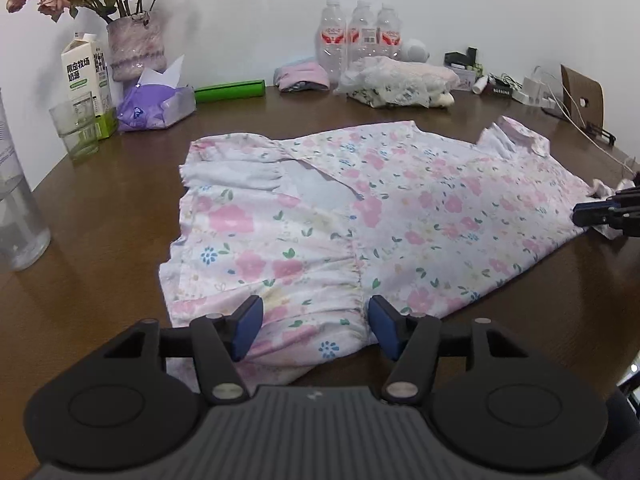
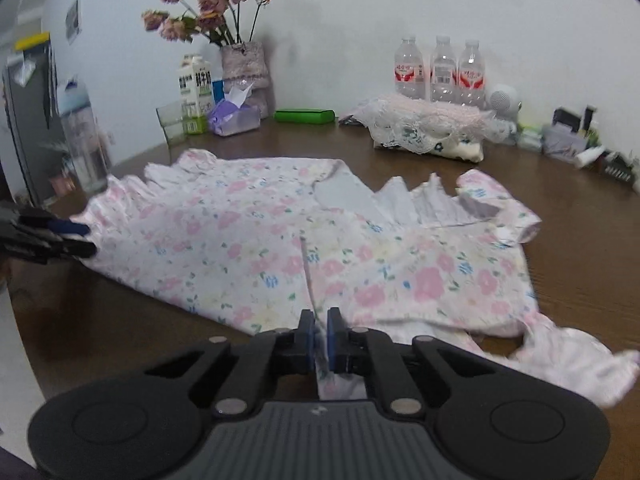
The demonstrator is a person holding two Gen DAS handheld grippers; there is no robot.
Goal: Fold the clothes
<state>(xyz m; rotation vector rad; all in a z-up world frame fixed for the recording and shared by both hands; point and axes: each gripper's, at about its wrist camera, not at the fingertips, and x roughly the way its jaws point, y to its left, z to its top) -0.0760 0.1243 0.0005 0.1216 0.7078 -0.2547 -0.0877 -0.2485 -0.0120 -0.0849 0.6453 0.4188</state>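
Observation:
A white dress with pink and blue flowers [image 1: 360, 220] lies spread on the brown table [image 1: 120, 220], one part folded over so its pale inside shows. My left gripper [image 1: 316, 326] is open, its blue pads astride the near edge of the dress, the cloth between them. My right gripper [image 2: 320, 338] is shut on a ridge of the dress [image 2: 320, 248] at its near edge. The right gripper also shows at the right edge of the left wrist view [image 1: 600, 216]. The left gripper shows at the left edge of the right wrist view [image 2: 72, 236].
At the back stand a vase of dried roses [image 1: 136, 48], a milk carton [image 1: 86, 76], a glass [image 1: 76, 128], a purple tissue pack [image 1: 156, 106], a green box [image 1: 230, 90], three water bottles [image 1: 360, 36] and a pile of folded clothes [image 1: 400, 82]. Chargers and cables [image 1: 536, 94] lie far right.

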